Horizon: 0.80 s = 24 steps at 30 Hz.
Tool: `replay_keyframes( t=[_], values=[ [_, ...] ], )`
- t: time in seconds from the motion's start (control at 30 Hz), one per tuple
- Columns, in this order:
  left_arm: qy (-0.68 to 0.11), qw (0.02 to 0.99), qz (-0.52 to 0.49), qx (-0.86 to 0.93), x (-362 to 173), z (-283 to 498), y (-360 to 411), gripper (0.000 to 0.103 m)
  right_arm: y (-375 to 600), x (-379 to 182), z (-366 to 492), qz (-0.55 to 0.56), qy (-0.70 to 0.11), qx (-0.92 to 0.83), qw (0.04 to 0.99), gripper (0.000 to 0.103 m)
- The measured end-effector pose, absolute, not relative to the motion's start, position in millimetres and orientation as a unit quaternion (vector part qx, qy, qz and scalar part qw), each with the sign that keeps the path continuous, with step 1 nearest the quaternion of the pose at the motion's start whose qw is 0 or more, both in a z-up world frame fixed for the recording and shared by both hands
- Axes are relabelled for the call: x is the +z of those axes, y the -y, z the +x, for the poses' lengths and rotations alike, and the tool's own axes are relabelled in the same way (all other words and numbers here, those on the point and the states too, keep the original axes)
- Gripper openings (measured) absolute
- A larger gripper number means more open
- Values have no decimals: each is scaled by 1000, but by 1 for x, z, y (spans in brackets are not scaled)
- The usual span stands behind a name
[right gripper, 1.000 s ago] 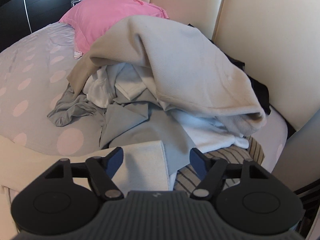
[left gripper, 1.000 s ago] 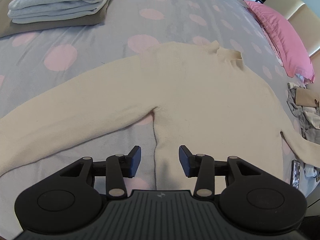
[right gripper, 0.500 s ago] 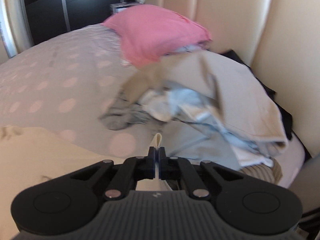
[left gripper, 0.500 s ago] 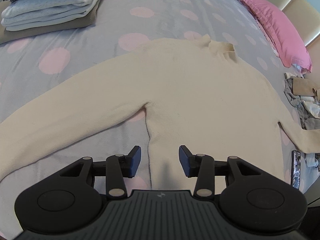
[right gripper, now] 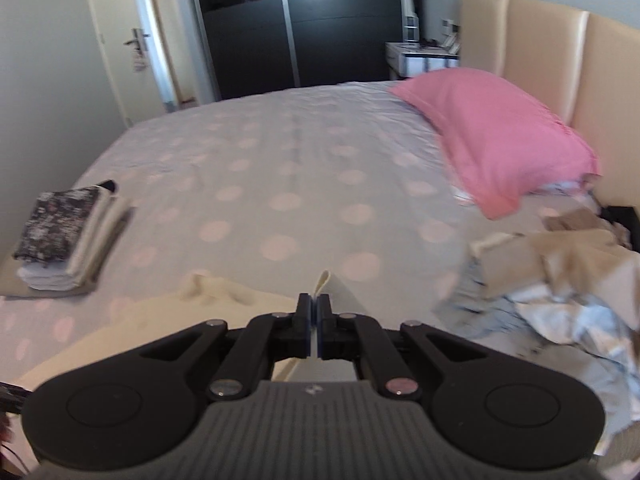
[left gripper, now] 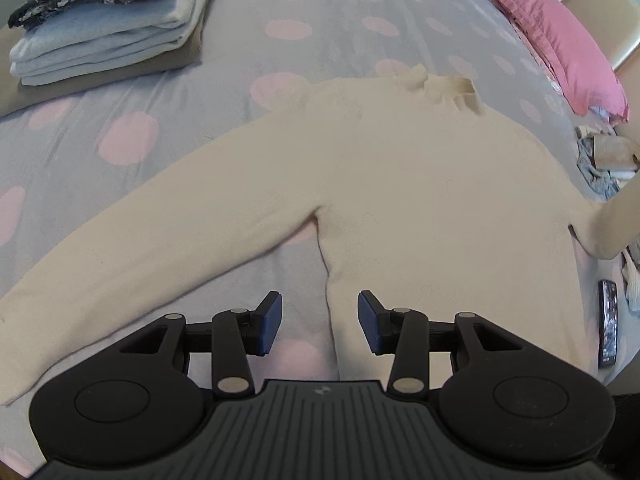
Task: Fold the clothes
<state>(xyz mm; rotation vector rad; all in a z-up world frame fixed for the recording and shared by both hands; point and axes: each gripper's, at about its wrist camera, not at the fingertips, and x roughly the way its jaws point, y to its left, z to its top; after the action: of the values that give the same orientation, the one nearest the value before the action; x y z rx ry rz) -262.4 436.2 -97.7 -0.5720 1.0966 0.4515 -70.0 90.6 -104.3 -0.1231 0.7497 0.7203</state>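
A cream long-sleeved sweater [left gripper: 400, 184] lies spread flat on the dotted bedsheet, collar toward the far side. My left gripper [left gripper: 319, 322] hangs above the sweater's left side seam near the armpit, its jaws apart and nothing between them. In the left wrist view the sweater's right sleeve [left gripper: 612, 220] rises off the bed at the right edge. My right gripper [right gripper: 314, 320] is shut on the cuff of that sleeve [right gripper: 322, 280], whose tip sticks up past the pads. Part of the sweater body [right gripper: 160, 320] shows below it.
A stack of folded clothes [left gripper: 108, 28] [right gripper: 68, 236] sits at the far left of the bed. A pink pillow [right gripper: 492, 140] [left gripper: 556, 36] lies by the headboard. A pile of unfolded laundry [right gripper: 560, 284] is on the right. A phone [left gripper: 608, 322] lies beside the sweater.
My right gripper shut on the sleeve cuff, then lifted it and swung left, away from the laundry pile. The left gripper stayed over the side seam.
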Motion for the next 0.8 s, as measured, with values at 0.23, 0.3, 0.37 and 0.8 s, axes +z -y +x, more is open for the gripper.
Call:
replay_keyframes(
  t=[0.23,0.3,0.37,0.8],
  values=[
    [-512,784,-283,207,-104,-260,-446,40,-192,-110,-110,-57,-367,444,815,3],
    [-513,783,-285,204,-106,-260,-446,40,-217,-121,-123,-57,-377,468,797,3],
    [-514,783,-287,202,-108,-261,-447,40,-240,-138,-134,-61,-390,483,781,3],
    [-499,801,-288,166,-105,-255,-438,40,-316,-267,-159,-111,-473,481,729,11]
  ],
)
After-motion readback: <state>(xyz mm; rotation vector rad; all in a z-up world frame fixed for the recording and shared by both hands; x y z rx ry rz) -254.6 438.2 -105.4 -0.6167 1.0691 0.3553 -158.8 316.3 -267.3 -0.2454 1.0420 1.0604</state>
